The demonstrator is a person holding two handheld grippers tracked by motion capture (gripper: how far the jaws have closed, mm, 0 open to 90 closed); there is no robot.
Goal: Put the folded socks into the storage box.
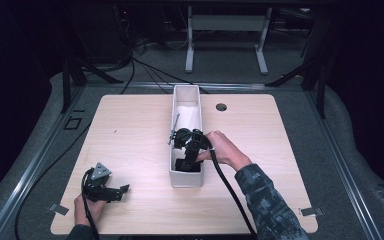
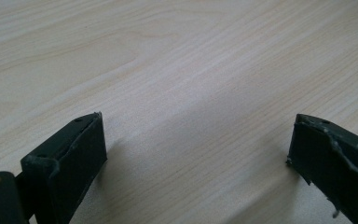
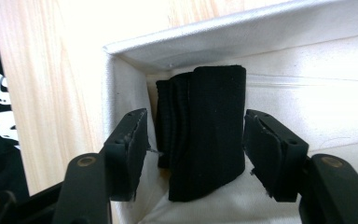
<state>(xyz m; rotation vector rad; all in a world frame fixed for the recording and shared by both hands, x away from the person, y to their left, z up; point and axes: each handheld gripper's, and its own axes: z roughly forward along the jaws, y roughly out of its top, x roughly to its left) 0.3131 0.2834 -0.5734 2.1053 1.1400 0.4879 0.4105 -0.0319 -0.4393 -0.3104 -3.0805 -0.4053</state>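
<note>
The black folded cloth [image 3: 205,130] already sits in the near end of the white box [image 1: 186,176], at the centre of the high view. The right gripper [image 3: 196,154] has its jaws slightly apart around the cloth, not pressing it. The left gripper [image 2: 196,154] rests wide open on the table [image 1: 130,150], lower left. I judge that the placing is almost done; only pulling the hand out is left.

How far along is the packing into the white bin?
Done: a white folded item lies in the far half of the white bin. In hand: the right gripper is down in the near end, jaws a little apart on either side of a folded black cloth, seemingly released. Left: withdrawing; the left gripper is open over bare table.
</note>
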